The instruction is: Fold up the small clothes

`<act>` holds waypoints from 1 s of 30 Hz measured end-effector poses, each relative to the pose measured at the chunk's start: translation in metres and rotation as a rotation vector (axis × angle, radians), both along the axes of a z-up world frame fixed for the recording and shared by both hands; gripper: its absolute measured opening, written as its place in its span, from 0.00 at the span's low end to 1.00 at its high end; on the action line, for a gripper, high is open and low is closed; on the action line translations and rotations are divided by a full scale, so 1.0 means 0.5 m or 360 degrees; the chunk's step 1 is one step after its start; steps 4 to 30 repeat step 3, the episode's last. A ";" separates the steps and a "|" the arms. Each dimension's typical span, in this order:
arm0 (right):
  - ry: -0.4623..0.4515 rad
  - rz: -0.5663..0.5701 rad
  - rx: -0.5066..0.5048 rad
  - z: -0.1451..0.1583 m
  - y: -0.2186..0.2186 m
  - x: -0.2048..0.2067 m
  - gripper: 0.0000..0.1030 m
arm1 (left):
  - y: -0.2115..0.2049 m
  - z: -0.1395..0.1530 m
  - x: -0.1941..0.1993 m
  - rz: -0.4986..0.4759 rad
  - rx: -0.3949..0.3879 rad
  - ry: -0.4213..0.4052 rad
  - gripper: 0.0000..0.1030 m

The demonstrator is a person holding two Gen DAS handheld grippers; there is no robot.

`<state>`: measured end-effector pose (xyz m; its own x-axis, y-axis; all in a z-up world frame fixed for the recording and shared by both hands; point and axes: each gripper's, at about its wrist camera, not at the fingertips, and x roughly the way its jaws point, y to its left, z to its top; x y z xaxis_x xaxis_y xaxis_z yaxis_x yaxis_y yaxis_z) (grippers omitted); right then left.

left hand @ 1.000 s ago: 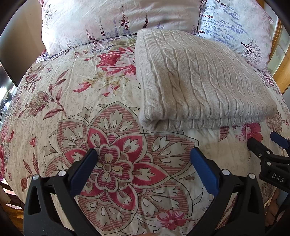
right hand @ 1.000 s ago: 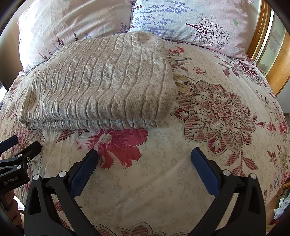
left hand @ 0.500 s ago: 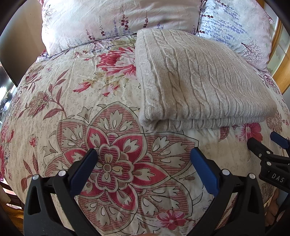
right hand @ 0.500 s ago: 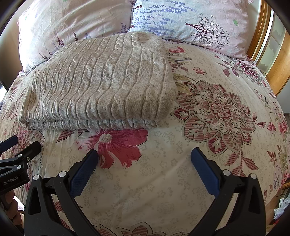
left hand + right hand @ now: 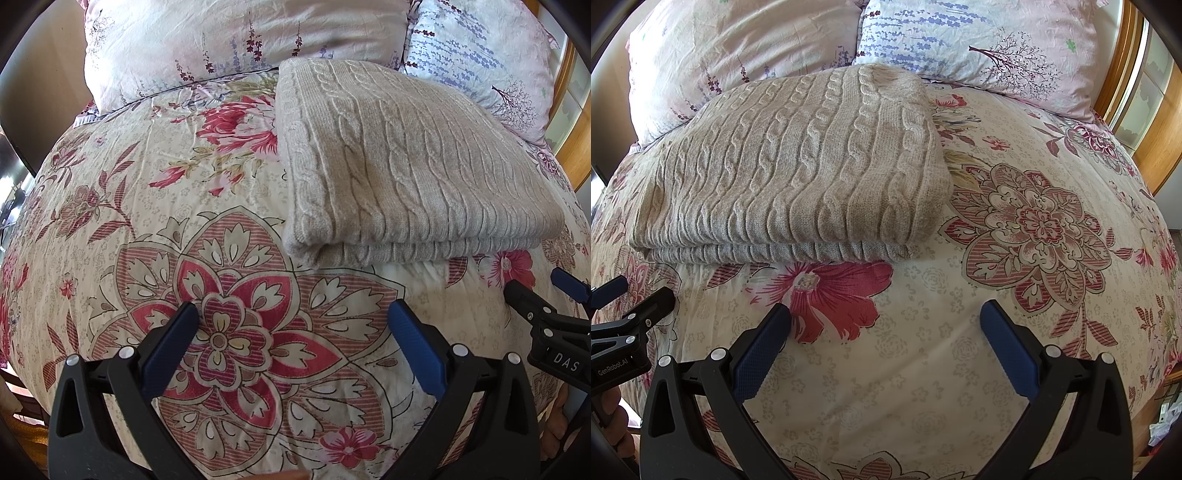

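The beige cable-knit sweater [image 5: 406,162] lay folded on the floral duvet [image 5: 221,332], its far edge near the pillows [image 5: 240,40] — both the left gripper [image 5: 293,332] and the right gripper [image 5: 884,332] were wide open, holding nothing, near the sweater's front edge.

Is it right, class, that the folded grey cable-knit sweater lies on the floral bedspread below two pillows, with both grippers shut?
Not quite. Both wrist views show the left gripper and right gripper open, holding nothing. The rest stands: the sweater lies folded on the bedspread below the pillows.
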<state>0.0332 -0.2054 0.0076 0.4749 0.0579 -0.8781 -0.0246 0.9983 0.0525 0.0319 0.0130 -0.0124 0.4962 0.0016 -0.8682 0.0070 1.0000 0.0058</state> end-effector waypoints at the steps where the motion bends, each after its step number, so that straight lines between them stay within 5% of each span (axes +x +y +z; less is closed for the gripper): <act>1: 0.0000 0.0001 0.0000 0.000 0.000 0.000 0.99 | 0.000 0.000 0.000 0.0000 0.0000 0.0000 0.98; 30: 0.0000 0.0001 0.0000 0.000 0.000 0.000 0.99 | 0.000 0.000 0.000 0.0000 0.0000 0.0000 0.98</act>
